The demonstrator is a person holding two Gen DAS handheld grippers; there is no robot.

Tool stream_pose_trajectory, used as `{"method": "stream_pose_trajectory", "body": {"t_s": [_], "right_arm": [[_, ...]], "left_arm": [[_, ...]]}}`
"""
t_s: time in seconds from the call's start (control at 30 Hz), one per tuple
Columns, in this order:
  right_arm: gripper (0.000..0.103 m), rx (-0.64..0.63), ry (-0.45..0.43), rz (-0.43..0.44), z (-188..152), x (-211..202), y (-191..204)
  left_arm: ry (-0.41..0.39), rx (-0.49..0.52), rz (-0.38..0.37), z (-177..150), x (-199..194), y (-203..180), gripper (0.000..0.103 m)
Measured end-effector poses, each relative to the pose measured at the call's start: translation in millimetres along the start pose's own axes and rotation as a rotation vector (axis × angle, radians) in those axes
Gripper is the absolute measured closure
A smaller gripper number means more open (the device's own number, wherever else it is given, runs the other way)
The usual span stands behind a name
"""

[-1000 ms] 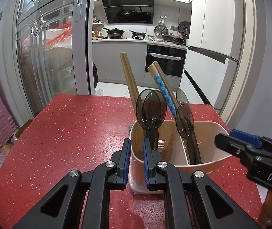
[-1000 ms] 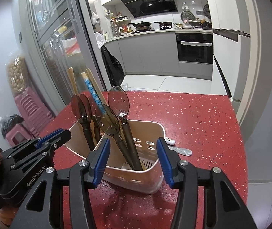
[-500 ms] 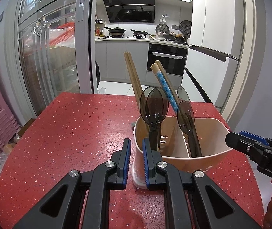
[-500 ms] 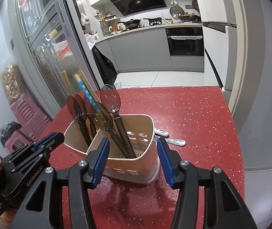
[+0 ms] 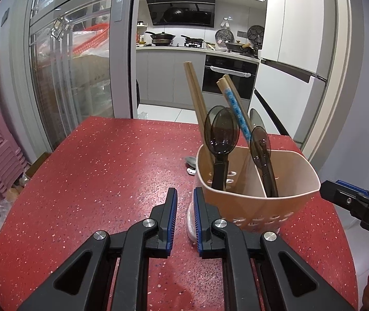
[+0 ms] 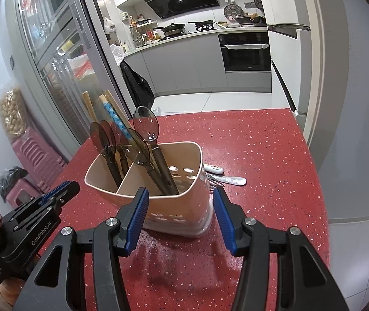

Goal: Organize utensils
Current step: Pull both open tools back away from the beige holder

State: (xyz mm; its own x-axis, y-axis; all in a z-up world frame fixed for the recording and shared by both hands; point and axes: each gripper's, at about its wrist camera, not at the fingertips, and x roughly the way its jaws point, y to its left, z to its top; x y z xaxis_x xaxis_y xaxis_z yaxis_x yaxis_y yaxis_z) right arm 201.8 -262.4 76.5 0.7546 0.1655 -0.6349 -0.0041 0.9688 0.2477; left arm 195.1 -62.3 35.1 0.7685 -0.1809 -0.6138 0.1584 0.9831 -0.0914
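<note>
In the left wrist view our left gripper [image 5: 185, 213], jaws nearly closed on nothing, sits at 7 o'clock of the utensil holder [image 5: 257, 202] on the red tabletop [image 5: 93, 181], while in the right wrist view our right gripper [image 6: 180, 217], jaws half open and empty, faces this holder, which we think could tip if bumped, with loose cutlery [image 6: 225, 178] at its 3 o'clock and "GenRobot.AI" readable on the left gripper.

One beige utensil holder [image 6: 184, 207] with two compartments on one red speckled table [image 5: 93, 168]. Four translucent dark plastic spoons [image 6: 145, 127] standing in it, two to each compartment, plus four chopsticks [image 5: 194, 96]: three plain wooden, one blue-patterned [image 5: 236, 108]. Behind the holder, flat on the table, what looks like two metal utensils [image 6: 232, 180] with one small white item [image 6: 213, 169]; exact count there unclear.
</note>
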Motion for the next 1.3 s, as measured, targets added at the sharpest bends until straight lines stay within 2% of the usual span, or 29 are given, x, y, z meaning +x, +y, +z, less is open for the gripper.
{"method": "stream_pose_trajectory", "body": {"t_s": [0.2,0.23,0.27,0.33,0.53,0.8,0.87,0.93,0.97,1.17,1.3], "right_arm": [[0.048,0.014,0.015,-0.010,-8.7,-5.1,-2.3],[0.048,0.016,0.015,-0.012,-9.4,-5.6,-2.3],[0.048,0.018,0.017,-0.014,-10.4,-6.3,-2.6],[0.048,0.020,0.021,-0.018,-11.9,-6.6,-3.2],[0.048,0.017,0.040,-0.034,-17.7,-6.8,-2.4],[0.044,0.000,0.063,-0.039,-22.4,-7.6,2.7],[0.039,-0.010,0.076,-0.047,-24.9,-6.1,4.7],[0.026,-0.026,0.097,-0.053,-27.3,-3.4,6.9],[0.023,-0.033,0.109,-0.055,-29.3,-2.1,8.5],[0.021,-0.055,0.161,-0.091,-45.4,2.9,10.0],[0.015,-0.038,0.163,-0.107,-52.6,-0.2,7.1]], "left_arm": [[-0.001,-0.008,0.002,-3.5,-4.3,5.8,0.064],[0.002,-0.007,0.003,-4.4,-4.7,6.2,0.027],[0.005,-0.009,0.011,-5.3,-5.2,6.6,0.000],[-0.031,-0.014,0.040,-8.0,-10.8,7.0,0.000],[-0.017,0.015,0.042,-14.9,-10.6,5.3,0.000],[0.024,-0.012,0.040,-28.1,-14.4,14.3,0.000],[0.039,-0.014,0.044,-31.0,-14.6,15.2,0.000],[0.060,-0.005,0.058,-34.7,-13.4,14.3,0.000],[0.066,0.000,0.062,-36.5,-13.2,13.6,0.000],[0.086,0.018,0.064,-51.7,-15.5,11.3,0.000],[0.086,0.029,0.076,-59.7,-18.9,10.9,0.000]]}}
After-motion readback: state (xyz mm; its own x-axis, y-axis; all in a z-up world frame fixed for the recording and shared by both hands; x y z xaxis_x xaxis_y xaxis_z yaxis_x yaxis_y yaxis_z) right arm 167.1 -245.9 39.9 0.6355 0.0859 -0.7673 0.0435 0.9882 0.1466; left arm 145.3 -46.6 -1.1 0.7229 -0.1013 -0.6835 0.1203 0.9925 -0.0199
